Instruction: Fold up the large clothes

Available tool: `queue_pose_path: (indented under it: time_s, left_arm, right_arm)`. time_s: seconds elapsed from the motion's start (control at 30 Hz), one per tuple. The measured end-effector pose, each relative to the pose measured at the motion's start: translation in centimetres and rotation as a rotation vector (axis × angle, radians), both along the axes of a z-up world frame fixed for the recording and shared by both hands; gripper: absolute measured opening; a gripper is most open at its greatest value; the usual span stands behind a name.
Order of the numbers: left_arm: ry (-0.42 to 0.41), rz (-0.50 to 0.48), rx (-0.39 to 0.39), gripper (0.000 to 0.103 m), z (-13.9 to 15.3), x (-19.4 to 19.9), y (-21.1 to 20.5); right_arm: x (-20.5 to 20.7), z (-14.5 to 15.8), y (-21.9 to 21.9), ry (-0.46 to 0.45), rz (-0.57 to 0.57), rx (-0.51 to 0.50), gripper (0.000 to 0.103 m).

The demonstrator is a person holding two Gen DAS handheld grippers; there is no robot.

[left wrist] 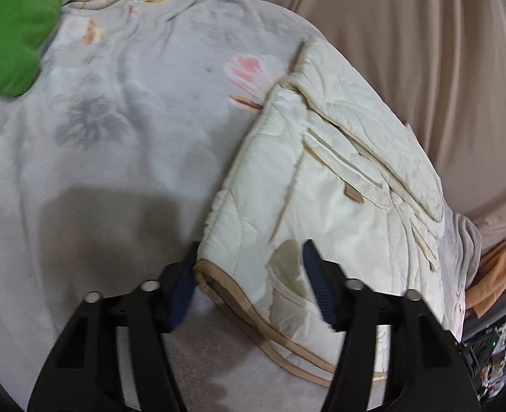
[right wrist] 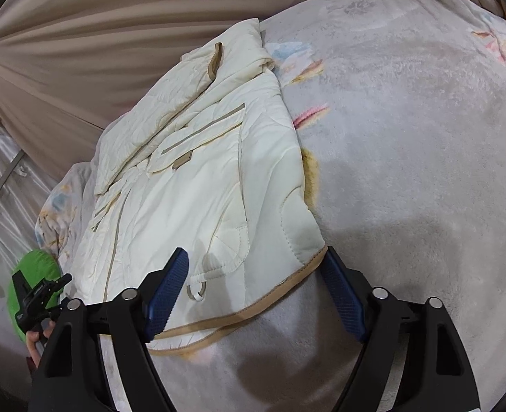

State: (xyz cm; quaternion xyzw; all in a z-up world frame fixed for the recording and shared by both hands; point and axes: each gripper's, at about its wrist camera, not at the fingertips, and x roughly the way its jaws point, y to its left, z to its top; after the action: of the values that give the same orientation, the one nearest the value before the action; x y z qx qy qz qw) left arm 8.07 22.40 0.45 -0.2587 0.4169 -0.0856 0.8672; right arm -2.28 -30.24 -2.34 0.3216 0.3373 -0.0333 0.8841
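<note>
The cream jacket (right wrist: 198,178) was laid flat on the flowery blanket (right wrist: 407,171), near hem closest, so it could be folded. The left claw (left wrist: 249,281) and right claw (right wrist: 253,288) were held partly open around hem corners, nothing pinched yet.

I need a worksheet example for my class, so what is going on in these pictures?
A person is folding a cream quilted jacket with tan trim on a pale grey floral fleece blanket. Each hand holds tongs at the jacket's hem: the left tongs straddle one corner, the right tongs the other. Neither pair has clamped yet, and the jacket lies partly folded.
</note>
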Motion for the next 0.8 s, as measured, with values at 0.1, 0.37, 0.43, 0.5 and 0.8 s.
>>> queue_pose_path:
  time_s: [0.1, 0.37, 0.43, 0.5, 0.8]
  left_arm:
    - [-0.007, -0.026, -0.002, 0.019, 0.5, 0.0, -0.7]
    - [-0.156, -0.079, -0.007, 0.01, 4.5, -3.9, -1.0]
    - [-0.197, -0.099, -0.029, 0.01, 5.8, -6.0, -0.6]
    - [-0.25, -0.12, -0.04, 0.009, 7.2, -8.7, 0.1]
    - [-0.615, -0.138, -0.133, 0.009, 15.3, -20.9, 4.1]
  right_arm:
    - [0.4, 0.0, 0.5, 0.007, 0.025, -0.02, 0.019]
    - [-3.1, 3.8, 1.9, -0.162, -0.004, -0.094, 0.006]
    - [-5.3, 4.8, 2.1, -0.226, -0.006, -0.076, 0.006]
    - [-7.9, 5.6, 2.5, -0.281, -0.011, -0.071, 0.006]
    - [-23.4, 12.6, 4.9, -0.703, -0.087, -0.088, 0.006]
